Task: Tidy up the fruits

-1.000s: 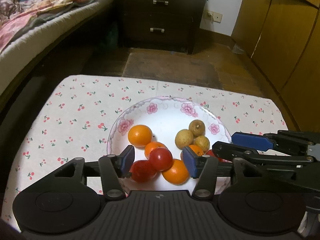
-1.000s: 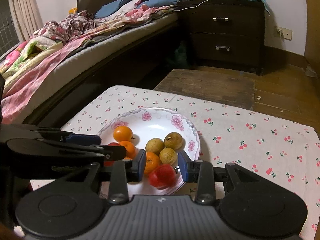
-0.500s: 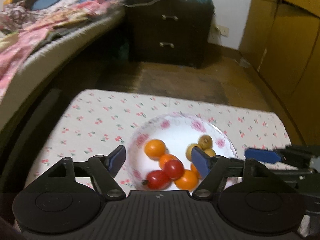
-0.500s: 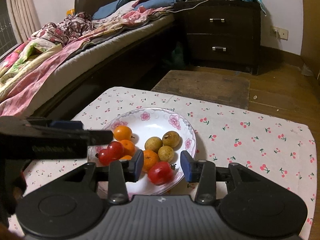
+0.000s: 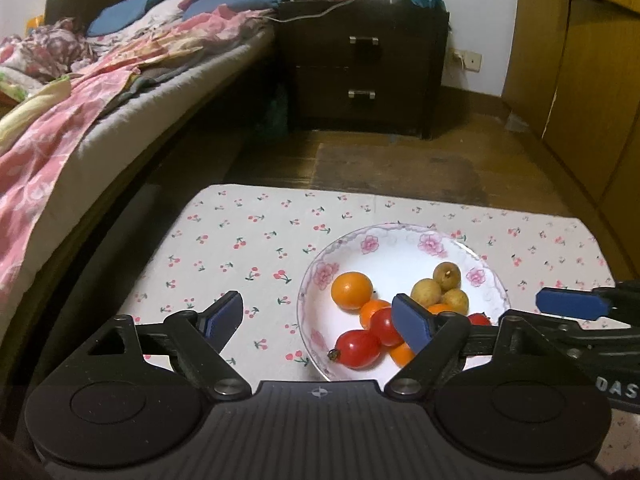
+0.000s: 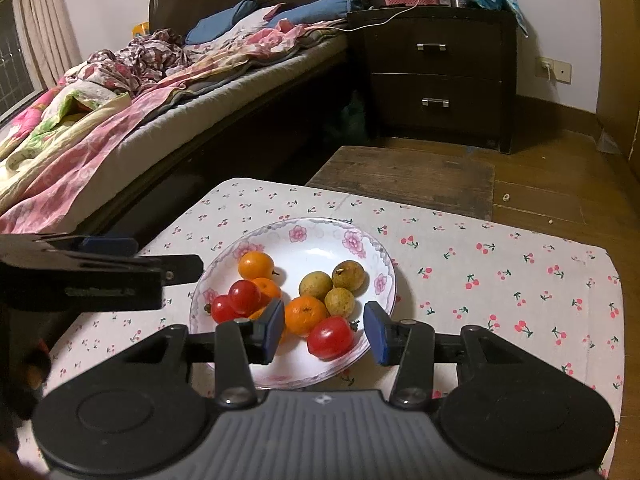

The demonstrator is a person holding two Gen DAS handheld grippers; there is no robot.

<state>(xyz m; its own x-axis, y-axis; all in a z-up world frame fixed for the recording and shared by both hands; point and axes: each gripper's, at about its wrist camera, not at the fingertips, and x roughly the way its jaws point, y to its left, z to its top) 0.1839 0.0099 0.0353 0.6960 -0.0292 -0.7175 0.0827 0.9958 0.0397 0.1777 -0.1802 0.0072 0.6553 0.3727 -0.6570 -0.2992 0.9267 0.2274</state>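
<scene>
A white floral plate [image 5: 400,256] [image 6: 320,240] sits on a cherry-print cloth. It holds several small oranges [image 5: 351,290] [image 6: 256,265], three brown longans [image 5: 447,275] [image 6: 348,275] and three red tomatoes [image 5: 358,348] [image 6: 331,337]. My left gripper [image 5: 320,318] is open and empty, raised above the plate's left rim. My right gripper [image 6: 325,332] is open and empty, its jaws on either side of one tomato at the plate's near edge, above it.
The cherry-print cloth [image 5: 248,232] [image 6: 520,264] covers a low table. A bed [image 5: 100,80] lies to the left, a dark nightstand [image 5: 360,68] behind, a wooden stool [image 6: 404,180] just past the table, and wooden cabinets [image 5: 580,80] to the right.
My left gripper opened wider, rose and drew back to the left, away from the tomatoes. My right gripper opened slightly and rose a little over the plate.
</scene>
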